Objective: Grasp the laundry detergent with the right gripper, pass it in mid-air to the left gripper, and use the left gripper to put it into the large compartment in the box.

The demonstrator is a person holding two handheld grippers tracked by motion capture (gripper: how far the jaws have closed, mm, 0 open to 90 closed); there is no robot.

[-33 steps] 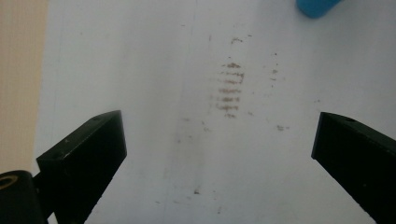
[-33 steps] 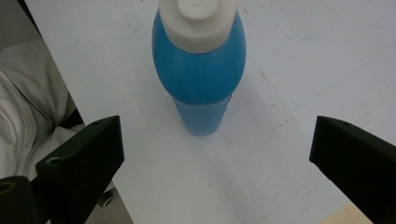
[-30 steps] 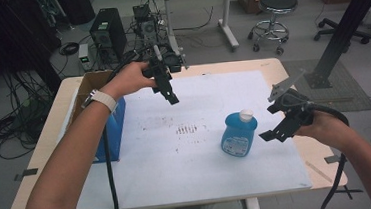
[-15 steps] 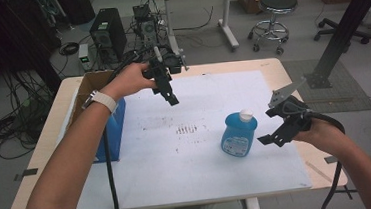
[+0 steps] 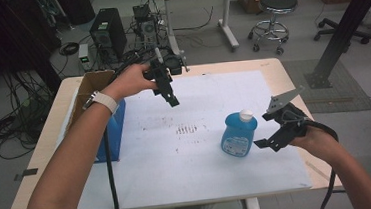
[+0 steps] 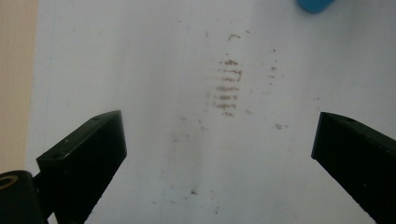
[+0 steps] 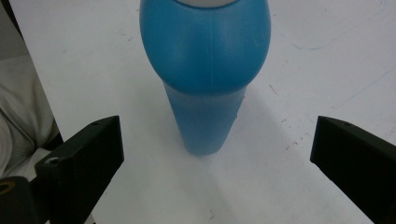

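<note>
A blue bottle (image 5: pixel 238 138) with a white cap stands upright on the white sheet, right of centre. My right gripper (image 5: pixel 261 128) hovers just to its right, open, jaws turned toward it and apart from it. In the right gripper view the bottle (image 7: pixel 205 60) stands straight ahead, beyond the wide-spread jaws of my right gripper (image 7: pixel 217 140). My left gripper (image 5: pixel 171 98) is held above the far left part of the sheet, pointing down, open and empty. In the left gripper view its jaws (image 6: pixel 219 140) frame bare sheet, and the bottle's (image 6: pixel 315 4) edge shows at the top.
A white sheet (image 5: pixel 178 160) covers most of the wooden table (image 5: pixel 51 145). Brown smudges (image 5: pixel 186 129) mark the sheet's middle. An open cardboard box with a blue side (image 5: pixel 112 125) stands at the left edge. Computers, cables, a stool (image 5: pixel 276 7) and a black post stand on the floor beyond.
My right gripper has dropped a little and come closer to the bottle. The left gripper and the bottle have hardly moved.
</note>
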